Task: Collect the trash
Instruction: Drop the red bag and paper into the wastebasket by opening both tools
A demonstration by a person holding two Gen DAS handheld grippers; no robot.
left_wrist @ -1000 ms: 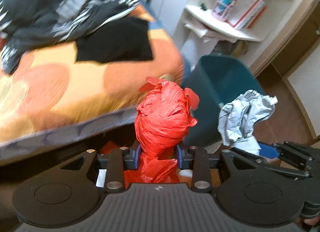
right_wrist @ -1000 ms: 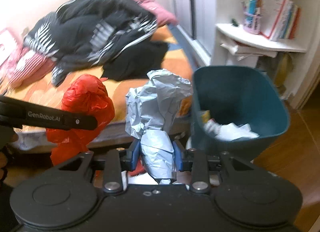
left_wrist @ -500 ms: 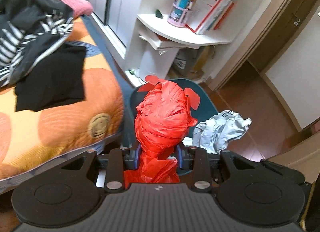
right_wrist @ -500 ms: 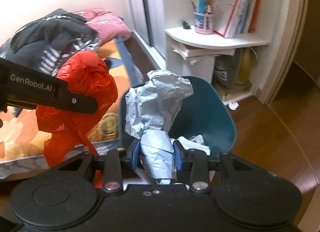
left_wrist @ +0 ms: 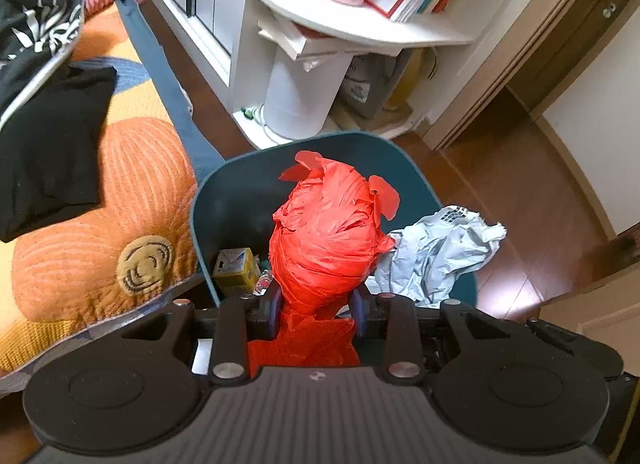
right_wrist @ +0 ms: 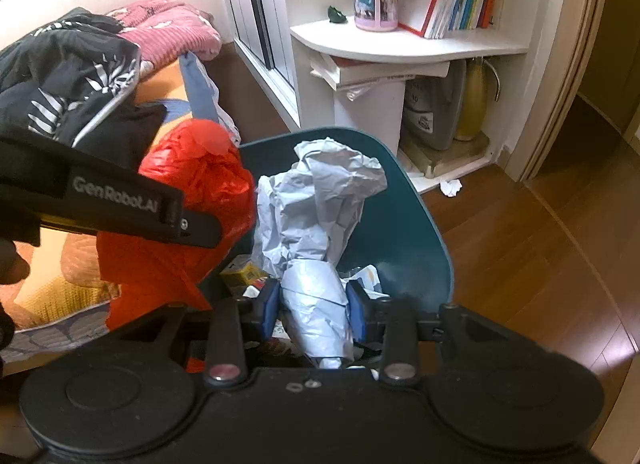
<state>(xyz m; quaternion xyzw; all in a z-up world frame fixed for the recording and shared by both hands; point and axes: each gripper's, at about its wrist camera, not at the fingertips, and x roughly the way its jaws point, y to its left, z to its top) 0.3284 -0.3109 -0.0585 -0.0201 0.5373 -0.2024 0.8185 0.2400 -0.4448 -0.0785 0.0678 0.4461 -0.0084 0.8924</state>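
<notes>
My left gripper (left_wrist: 316, 310) is shut on a crumpled red plastic bag (left_wrist: 326, 240) and holds it over the open teal trash bin (left_wrist: 240, 180). My right gripper (right_wrist: 312, 308) is shut on a crumpled grey paper wad (right_wrist: 316, 200), also above the bin (right_wrist: 396, 224). The grey wad shows in the left wrist view (left_wrist: 436, 248) to the right of the red bag. The red bag (right_wrist: 196, 176) and the left gripper's arm (right_wrist: 112, 196) show in the right wrist view on the left. A yellow box (left_wrist: 234, 270) and white scraps lie inside the bin.
A bed with an orange cover (left_wrist: 132, 192) and dark clothes (left_wrist: 44, 136) lies left of the bin. A white corner shelf (right_wrist: 404, 48) with books and a pen cup stands behind it. Brown wooden floor (right_wrist: 540, 264) spreads to the right, with a paper scrap (right_wrist: 451, 187) on it.
Both grippers have moved from beside the bed to over the bin, with the red bag and the grey wad still held. The bin's inside has come into view below them.
</notes>
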